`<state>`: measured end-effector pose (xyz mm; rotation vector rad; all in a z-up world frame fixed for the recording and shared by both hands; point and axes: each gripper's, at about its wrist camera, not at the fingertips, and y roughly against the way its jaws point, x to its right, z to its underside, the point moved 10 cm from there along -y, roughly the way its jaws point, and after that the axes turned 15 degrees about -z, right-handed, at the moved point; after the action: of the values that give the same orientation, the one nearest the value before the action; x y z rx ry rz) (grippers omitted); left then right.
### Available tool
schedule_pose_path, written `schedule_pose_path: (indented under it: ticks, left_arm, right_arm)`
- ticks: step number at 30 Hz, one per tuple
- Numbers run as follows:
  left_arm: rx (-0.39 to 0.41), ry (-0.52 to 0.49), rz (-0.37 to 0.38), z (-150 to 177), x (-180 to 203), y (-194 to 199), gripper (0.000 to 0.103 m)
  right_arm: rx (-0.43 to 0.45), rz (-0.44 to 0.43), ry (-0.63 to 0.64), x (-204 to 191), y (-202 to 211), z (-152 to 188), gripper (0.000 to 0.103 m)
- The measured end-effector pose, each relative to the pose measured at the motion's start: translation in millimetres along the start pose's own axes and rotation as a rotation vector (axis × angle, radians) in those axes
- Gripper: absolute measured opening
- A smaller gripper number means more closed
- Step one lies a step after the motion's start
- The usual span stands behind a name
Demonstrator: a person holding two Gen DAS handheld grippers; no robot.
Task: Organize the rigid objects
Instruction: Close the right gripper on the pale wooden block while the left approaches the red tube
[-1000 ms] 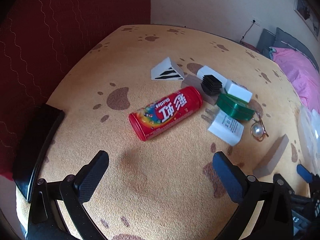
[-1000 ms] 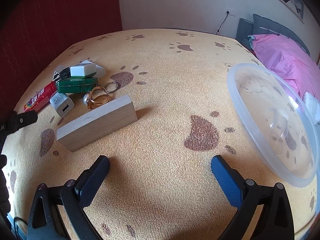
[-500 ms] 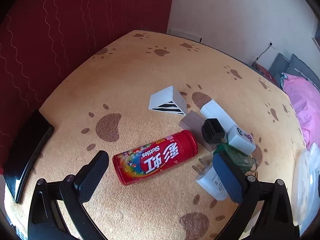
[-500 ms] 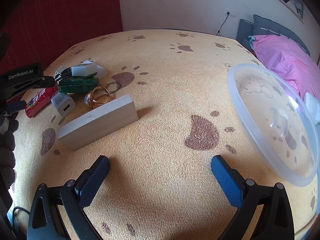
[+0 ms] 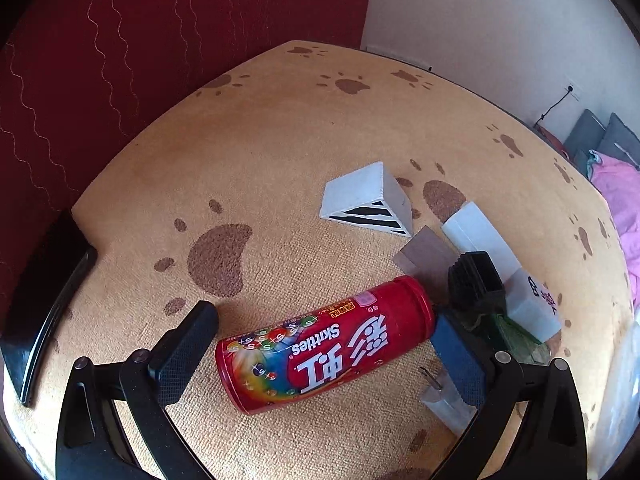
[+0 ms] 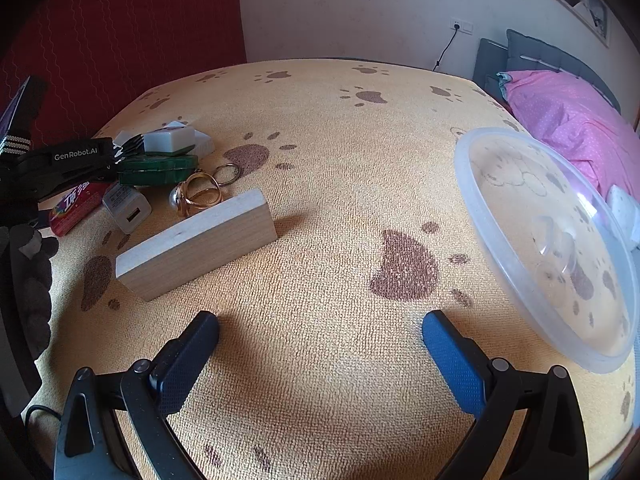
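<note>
My left tongs (image 5: 320, 344) stand spread around the red Skittles can (image 5: 326, 346), which lies on its side on the paw-print surface (image 5: 280, 152); neither finger visibly presses it. My right tongs (image 6: 320, 344) are spread over bare surface, holding nothing. The wooden block (image 6: 196, 244) lies ahead-left, the clear plastic bowl (image 6: 480, 200) to the right.

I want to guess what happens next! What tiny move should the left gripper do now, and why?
Probably close. The left gripper is open, with the red Skittles can lying on its side between the fingers, so a squeeze should grab it. The clear bowl looks like where it might go.
</note>
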<state>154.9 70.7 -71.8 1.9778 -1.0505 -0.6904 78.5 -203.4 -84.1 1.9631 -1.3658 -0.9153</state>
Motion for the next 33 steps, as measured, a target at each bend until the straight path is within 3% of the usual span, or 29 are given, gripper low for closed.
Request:
schedule_pose_path:
  ticks: [6, 16, 33]
  left_arm:
    - [0.024, -0.003, 0.015, 0.5, -2.1, 1.7, 0.098]
    - [0.056, 0.0, 0.059, 6.8, -14.4, 11.0, 0.095]
    - [0.146, -0.032, 0.025, 8.7, -34.2, 28.1, 0.095]
  right_arm:
    - [0.008, -0.038, -0.004, -2.7, 2.3, -1.2, 0.103]
    - [-0.01, -0.244, 0.036, -30.4, 2.3, -9.0, 0.103]
    - [-0.041, -0.281, 0.176, -61.6, -21.5, -30.9, 0.103]
